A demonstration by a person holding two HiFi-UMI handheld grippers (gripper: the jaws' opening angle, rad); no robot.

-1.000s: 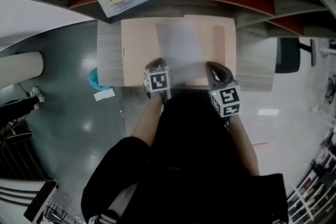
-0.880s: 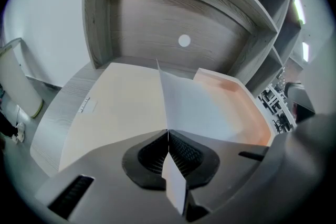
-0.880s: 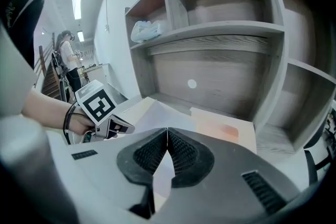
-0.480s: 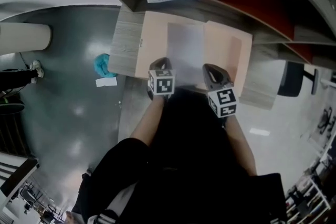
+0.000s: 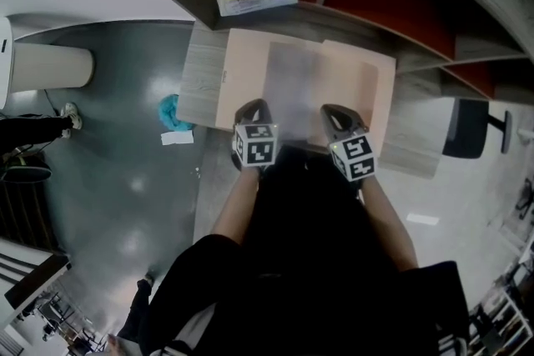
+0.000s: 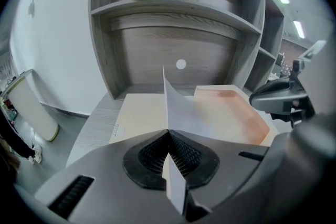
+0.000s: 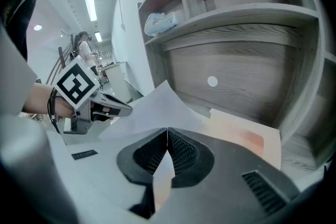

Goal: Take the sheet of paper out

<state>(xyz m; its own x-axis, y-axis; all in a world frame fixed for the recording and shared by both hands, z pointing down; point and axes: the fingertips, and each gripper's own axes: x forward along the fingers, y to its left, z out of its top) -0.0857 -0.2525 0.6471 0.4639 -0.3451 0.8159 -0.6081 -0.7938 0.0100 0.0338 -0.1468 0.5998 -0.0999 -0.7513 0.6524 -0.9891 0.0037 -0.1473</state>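
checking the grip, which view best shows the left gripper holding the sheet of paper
The left gripper view: the left gripper is shut on the sheet of paper, close up. The head view shows the sheet blurred, the pinch hidden. The right gripper view shows that pinch only small, from the side.

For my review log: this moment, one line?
left hand-held gripper: shut on sheet of paper | right hand-held gripper: shut on it | below: pink tray

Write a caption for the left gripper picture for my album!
Left gripper pinches the paper over a pink folder, below wooden shelves.
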